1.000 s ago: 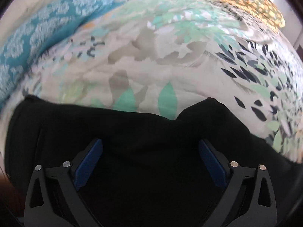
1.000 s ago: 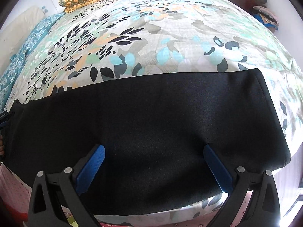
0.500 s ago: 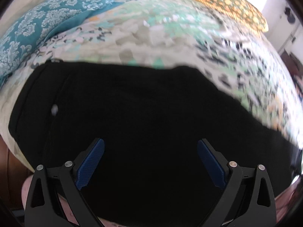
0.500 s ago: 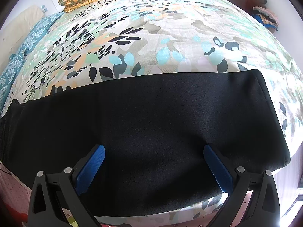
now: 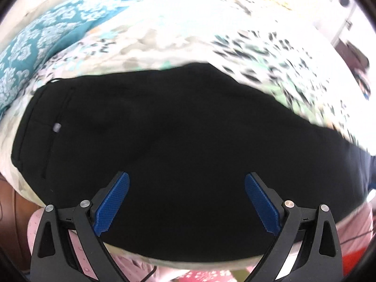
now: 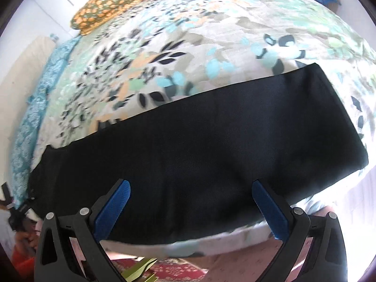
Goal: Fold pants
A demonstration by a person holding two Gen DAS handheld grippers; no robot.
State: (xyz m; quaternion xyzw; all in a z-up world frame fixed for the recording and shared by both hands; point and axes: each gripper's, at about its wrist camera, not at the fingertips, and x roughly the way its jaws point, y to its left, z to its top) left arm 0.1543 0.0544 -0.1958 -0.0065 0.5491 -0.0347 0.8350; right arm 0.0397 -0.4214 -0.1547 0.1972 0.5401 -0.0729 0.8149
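Note:
Black pants lie flat along the near edge of the bed, folded lengthwise. In the left wrist view I see the waist end with a pocket seam and a small grey tag at the left. My left gripper hovers open above the pants, nothing between its blue pads. The right wrist view shows the leg end of the pants, squared off at the right. My right gripper is open over the pants' near edge, holding nothing.
The bed carries a leaf-patterned cover. A teal patterned cloth lies at the left, an orange-dotted pillow at the far end. The bed's near edge drops to a red patterned rug. Dark furniture stands at the right.
Both grippers have pulled back and up from the bed. The left view now takes in the whole waist end; the right view has tilted, showing the bed edge and floor.

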